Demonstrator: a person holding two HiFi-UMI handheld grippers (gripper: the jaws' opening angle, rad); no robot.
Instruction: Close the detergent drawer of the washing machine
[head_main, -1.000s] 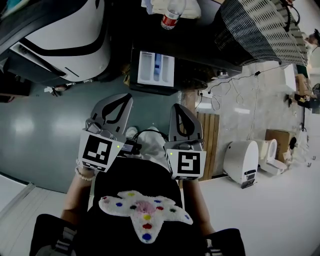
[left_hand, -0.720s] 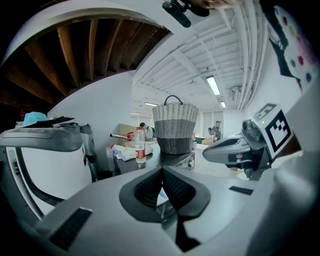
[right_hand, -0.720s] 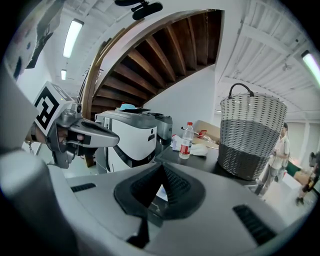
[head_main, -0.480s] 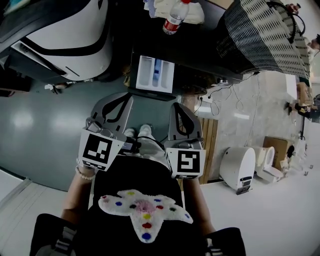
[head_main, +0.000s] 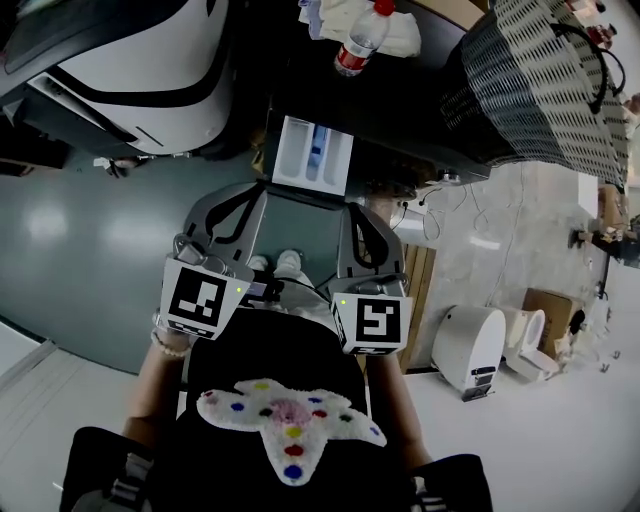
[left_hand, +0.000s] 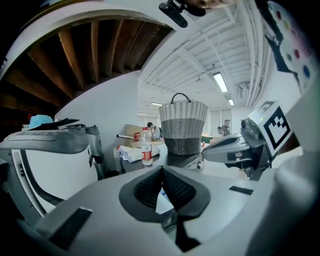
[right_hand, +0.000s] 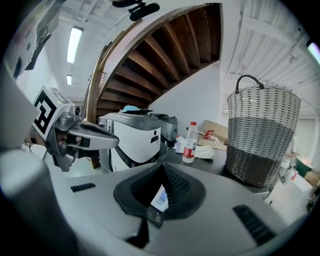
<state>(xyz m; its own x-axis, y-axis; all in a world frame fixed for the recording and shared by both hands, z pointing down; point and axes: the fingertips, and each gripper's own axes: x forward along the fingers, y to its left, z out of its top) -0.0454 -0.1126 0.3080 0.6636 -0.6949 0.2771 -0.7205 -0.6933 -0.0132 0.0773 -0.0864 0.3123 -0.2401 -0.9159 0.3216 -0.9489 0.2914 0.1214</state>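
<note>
The washing machine's detergent drawer (head_main: 312, 152) stands pulled out, white with a blue insert, below the dark machine top (head_main: 400, 100). My left gripper (head_main: 252, 197) and right gripper (head_main: 357, 212) are side by side just short of the drawer's front, both shut with nothing held. Neither touches the drawer. In the left gripper view the shut left gripper (left_hand: 161, 171) lets a slice of the drawer (left_hand: 163, 201) show through its opening. The right gripper (right_hand: 162, 168) frames the same drawer (right_hand: 159, 198) in the right gripper view.
A water bottle (head_main: 358, 45), a white cloth (head_main: 390, 32) and a wicker basket (head_main: 545, 85) sit on the machine top. A large white appliance (head_main: 130, 60) stands to the left. On the floor at the right are a wooden panel (head_main: 420, 285) and a white device (head_main: 468, 350).
Both grippers have moved forward towards the drawer, which now lies closer to their tips. Both stay shut.
</note>
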